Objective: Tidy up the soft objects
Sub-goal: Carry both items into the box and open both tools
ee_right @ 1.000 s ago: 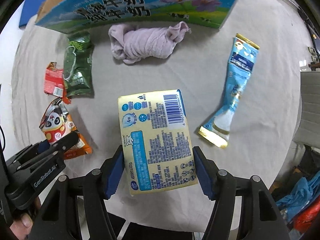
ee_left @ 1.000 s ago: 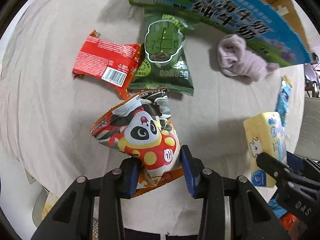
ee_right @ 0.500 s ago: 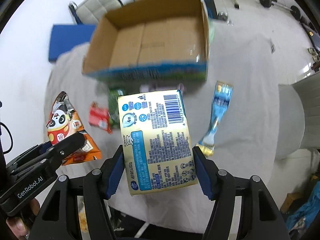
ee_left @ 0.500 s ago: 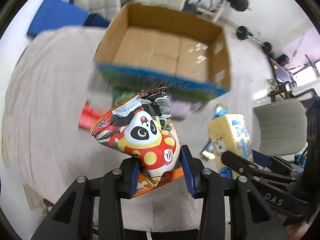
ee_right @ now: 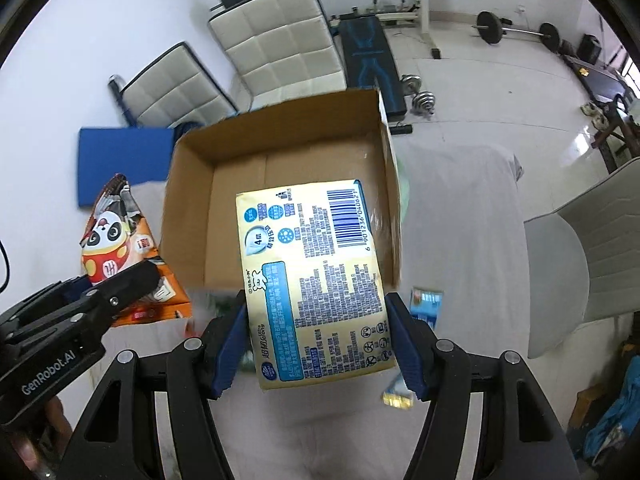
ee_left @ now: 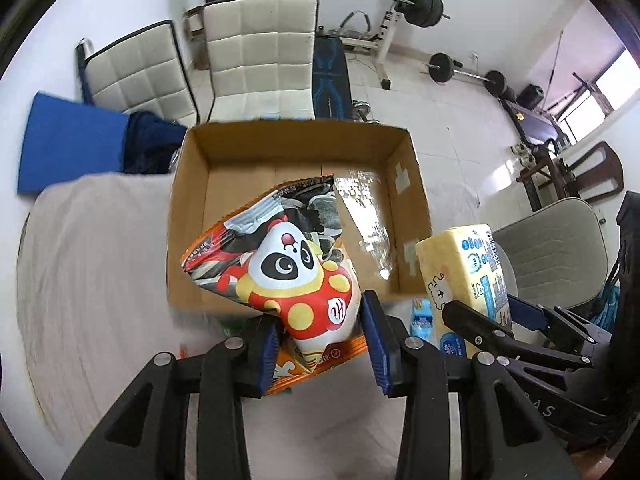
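My left gripper [ee_left: 320, 344] is shut on a panda snack bag [ee_left: 288, 268] and holds it up over the near edge of an open cardboard box [ee_left: 188, 184]. My right gripper [ee_right: 316, 344] is shut on a yellow tissue pack [ee_right: 316, 276], held up in front of the same box [ee_right: 188, 184]. The tissue pack [ee_left: 464, 272] and right gripper show at the right of the left wrist view. The panda bag [ee_right: 116, 248] and left gripper [ee_right: 76, 320] show at the left of the right wrist view. The box inside looks empty.
The box stands on a table with a grey cloth [ee_left: 88, 264]. A blue tube pack [ee_right: 426, 304] lies on the cloth near the box. White chairs [ee_left: 256, 52], a blue mat [ee_left: 68, 148] and gym weights stand beyond. A grey chair [ee_right: 592, 248] is at the right.
Both grippers have risen and tilted up with their loads. The view went from the tabletop items to the open box from above; the box now sits nearer and behind both held items.
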`<state>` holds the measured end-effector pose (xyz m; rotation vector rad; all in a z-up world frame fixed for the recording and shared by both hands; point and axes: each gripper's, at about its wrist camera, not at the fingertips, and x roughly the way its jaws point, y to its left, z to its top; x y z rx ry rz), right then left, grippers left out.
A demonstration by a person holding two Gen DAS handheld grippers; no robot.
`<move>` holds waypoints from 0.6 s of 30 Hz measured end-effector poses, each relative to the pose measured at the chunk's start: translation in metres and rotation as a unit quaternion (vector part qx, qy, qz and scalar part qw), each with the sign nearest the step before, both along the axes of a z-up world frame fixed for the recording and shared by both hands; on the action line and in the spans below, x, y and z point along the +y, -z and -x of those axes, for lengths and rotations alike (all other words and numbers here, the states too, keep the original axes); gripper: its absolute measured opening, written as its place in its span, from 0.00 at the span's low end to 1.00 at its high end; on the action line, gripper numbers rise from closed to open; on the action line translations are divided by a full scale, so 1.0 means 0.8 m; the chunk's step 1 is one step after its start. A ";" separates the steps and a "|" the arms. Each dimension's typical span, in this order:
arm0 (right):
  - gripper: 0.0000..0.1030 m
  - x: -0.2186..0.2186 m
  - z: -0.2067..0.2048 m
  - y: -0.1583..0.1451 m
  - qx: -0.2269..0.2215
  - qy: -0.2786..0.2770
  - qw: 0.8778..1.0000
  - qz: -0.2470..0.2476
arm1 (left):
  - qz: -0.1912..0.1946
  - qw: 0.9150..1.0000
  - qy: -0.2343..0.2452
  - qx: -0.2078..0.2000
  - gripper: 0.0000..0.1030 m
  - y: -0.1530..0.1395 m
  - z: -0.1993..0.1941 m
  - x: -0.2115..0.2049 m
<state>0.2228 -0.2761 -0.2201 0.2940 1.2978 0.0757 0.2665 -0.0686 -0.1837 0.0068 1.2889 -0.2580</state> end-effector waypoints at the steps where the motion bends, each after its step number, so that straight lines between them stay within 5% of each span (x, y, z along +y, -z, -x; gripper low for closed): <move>1: 0.65 0.003 -0.013 0.005 0.000 0.006 1.000 0.006 | 0.000 1.000 0.004 0.003 0.34 0.001 -0.014 0.003; 18: 0.65 0.043 -0.202 0.156 0.031 0.031 0.997 0.060 | 0.032 0.990 0.065 0.118 0.34 0.142 -0.208 -0.012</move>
